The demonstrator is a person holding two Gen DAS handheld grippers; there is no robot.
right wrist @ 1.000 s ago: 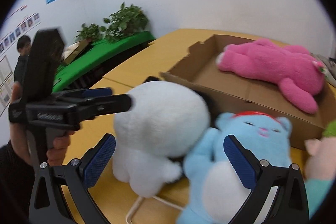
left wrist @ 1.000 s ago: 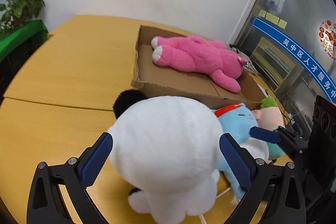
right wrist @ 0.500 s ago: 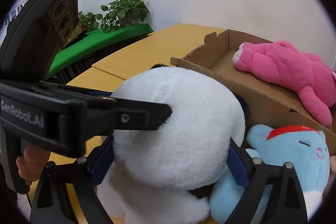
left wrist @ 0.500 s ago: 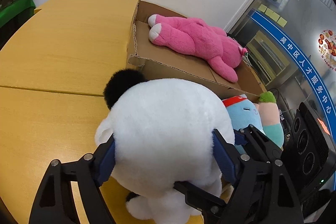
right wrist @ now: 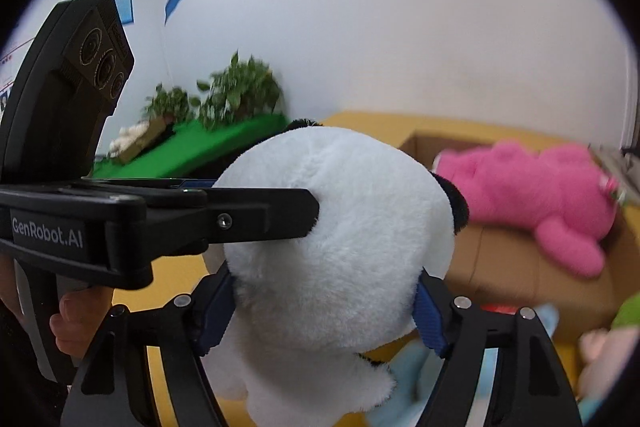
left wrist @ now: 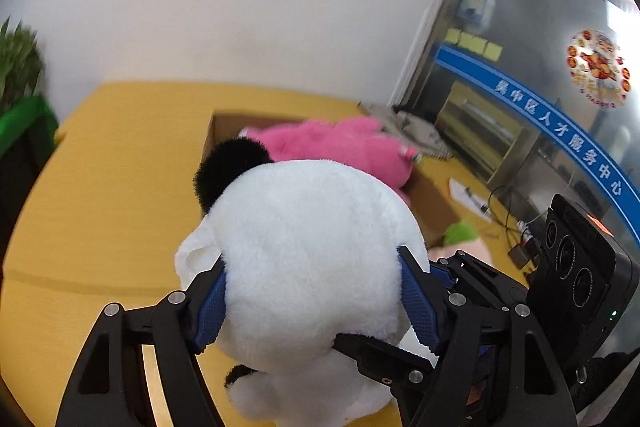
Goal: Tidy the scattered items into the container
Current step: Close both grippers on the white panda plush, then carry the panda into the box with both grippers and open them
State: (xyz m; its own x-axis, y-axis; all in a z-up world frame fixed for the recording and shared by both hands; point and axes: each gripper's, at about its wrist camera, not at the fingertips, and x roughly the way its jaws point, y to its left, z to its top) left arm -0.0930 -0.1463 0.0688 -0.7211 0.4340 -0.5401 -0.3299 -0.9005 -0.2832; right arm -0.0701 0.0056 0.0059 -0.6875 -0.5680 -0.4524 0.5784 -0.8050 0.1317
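A big white plush panda (left wrist: pixel 308 259) with black ears is held up off the yellow table by both grippers. My left gripper (left wrist: pixel 316 303) is shut on its head, blue pads pressed into the fur. My right gripper (right wrist: pixel 324 307) is shut on the same head (right wrist: pixel 340 227) from another side. The left gripper's body (right wrist: pixel 160 215) crosses the right wrist view. The cardboard box (right wrist: pixel 500 259) lies beyond, with a pink plush (right wrist: pixel 532 187) in it; both also show in the left wrist view (left wrist: pixel 332 143).
A blue plush (right wrist: pixel 408 367) and a green-and-pink plush (left wrist: pixel 460 239) lie on the table by the box's near wall. Cables and papers (left wrist: pixel 480 199) sit at the table's right. Potted plants on a green stand (right wrist: pixel 224 131) are at the left.
Both grippers closed on the panda's head and lifted it off the table. The view has tilted up and the box now sits lower behind the panda.
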